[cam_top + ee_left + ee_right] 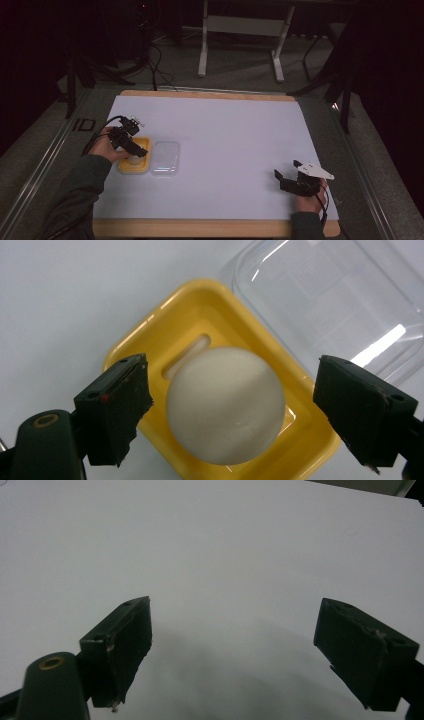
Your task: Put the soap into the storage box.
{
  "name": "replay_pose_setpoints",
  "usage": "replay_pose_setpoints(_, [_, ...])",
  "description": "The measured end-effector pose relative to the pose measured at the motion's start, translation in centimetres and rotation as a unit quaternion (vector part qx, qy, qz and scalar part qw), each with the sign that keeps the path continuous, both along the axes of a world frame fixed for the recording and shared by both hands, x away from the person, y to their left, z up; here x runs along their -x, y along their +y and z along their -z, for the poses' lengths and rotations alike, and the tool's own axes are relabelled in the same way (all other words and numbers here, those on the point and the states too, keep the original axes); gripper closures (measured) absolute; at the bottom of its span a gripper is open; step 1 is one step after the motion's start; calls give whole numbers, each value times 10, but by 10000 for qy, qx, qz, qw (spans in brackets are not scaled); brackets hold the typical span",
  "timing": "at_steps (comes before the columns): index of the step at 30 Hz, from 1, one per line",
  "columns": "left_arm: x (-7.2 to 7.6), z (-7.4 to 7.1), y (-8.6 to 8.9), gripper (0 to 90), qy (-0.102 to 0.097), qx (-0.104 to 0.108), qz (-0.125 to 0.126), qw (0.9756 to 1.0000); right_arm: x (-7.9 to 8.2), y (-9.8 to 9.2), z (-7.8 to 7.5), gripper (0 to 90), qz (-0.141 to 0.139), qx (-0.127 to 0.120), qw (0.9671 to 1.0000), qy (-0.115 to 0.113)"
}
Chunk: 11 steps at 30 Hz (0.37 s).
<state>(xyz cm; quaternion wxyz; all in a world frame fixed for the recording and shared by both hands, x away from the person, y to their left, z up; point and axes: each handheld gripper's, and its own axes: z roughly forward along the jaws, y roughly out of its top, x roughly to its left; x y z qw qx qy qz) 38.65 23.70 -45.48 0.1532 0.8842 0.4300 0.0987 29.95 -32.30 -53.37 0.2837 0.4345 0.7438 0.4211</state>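
Black rubber-faced jaws of the left gripper (230,405) stand wide apart on either side of a smooth, off-white egg-shaped ball (225,405), with clear daylight between each pad and its surface, so nothing is gripped; the egg rests on its own in the slotted hollow of a square yellow plastic tray (150,340), which looks like the base of an egg slicer, the slots beneath explaining why the round thing sits steady there instead of rolling. That spread suggests the jaws straddle the egg only to leave it seated in the cradle. Just beside the tray, touching or nearly touching its edge, lies a clear plastic lid (330,300), flat on the white tabletop (230,130), probably set aside so the tray stays open from above. In the high view the left hand (102,146) holds its tool over the tray at the table's left edge. Well apart, at the near right corner, the right gripper (232,652) hovers low above bare white surface with its jaws equally wide and empty, apparently parked out of the way.
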Motion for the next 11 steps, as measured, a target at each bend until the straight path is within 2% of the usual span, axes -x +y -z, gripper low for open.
replay_pose_setpoints(6, [9,-11,-12,160,-381,84,286,9988,0,0,0,151,3,3,10000,3])
replay_pose_setpoints(11, [21,-17,-23,170,-718,229,457,9961,-1,1,0,151,7,26,10000,77])
